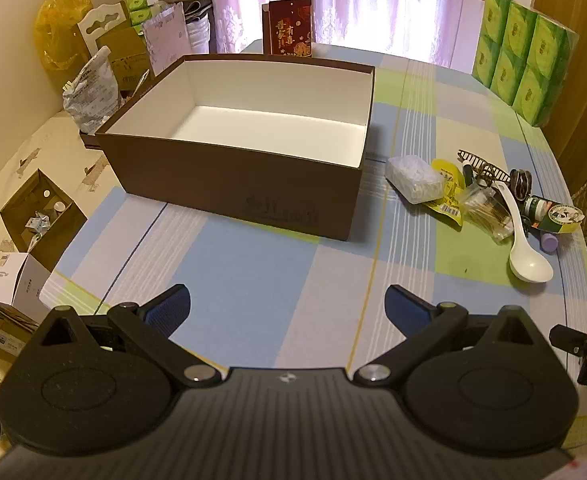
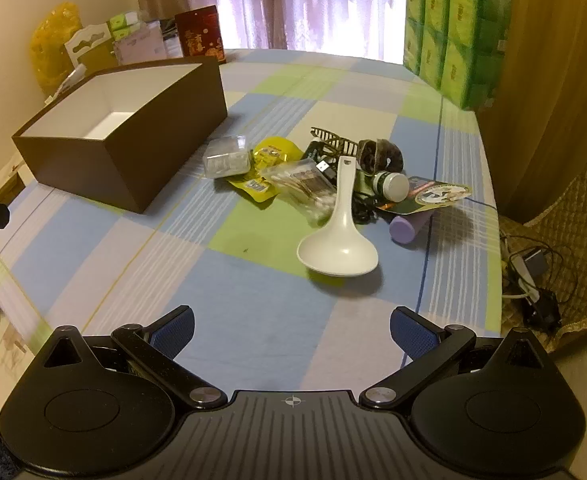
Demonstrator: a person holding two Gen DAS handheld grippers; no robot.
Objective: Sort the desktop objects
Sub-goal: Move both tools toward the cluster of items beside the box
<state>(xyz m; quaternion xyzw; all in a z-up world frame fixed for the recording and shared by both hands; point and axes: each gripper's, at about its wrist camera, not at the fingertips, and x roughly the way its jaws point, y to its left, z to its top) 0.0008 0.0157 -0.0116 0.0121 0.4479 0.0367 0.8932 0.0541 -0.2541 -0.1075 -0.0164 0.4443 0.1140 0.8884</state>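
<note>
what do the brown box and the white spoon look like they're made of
The box looks like matte cardboard: thin straight walls, brown outside, plain white lining. The spoon looks like glossy ceramic or hard plastic: smooth, thick and evenly white. The pictures cannot settle which.

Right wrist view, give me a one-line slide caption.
Open right gripper faces a white spoon and cluttered pile beside an empty brown box.

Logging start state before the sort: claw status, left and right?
Left claw: open, holding nothing, above the tablecloth.
Right claw: open, holding nothing, short of the white spoon.
</note>
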